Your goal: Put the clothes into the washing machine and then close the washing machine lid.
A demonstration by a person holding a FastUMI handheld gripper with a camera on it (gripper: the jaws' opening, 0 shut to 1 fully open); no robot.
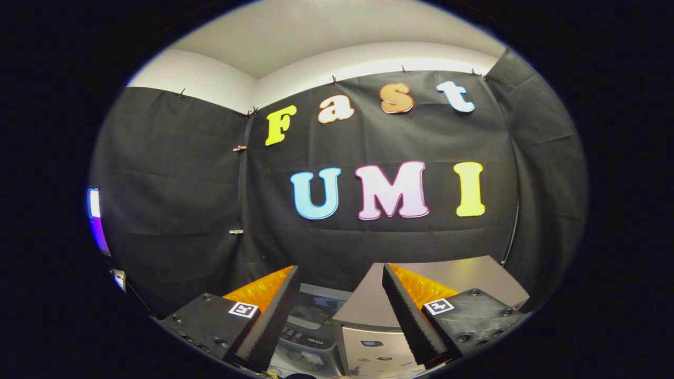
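My gripper (341, 269) is held high and stands open, with nothing between its fingers. Below it and just beyond the fingertips I see the washing machine: a flat silver-grey top panel (463, 276) reaches out behind the right finger. A dark control strip with small buttons (308, 329) lies between the fingers. Beside the strip, low between the fingers, is a silver front face (371, 350) of the machine. The fingers hide whatever lies further down.
The booth's black cloth wall (174, 200) stands close behind the machine and wraps round both sides. A lit screen (95, 216) glows at the far left. A thin cable (513, 231) runs down the wall behind the machine's right corner.
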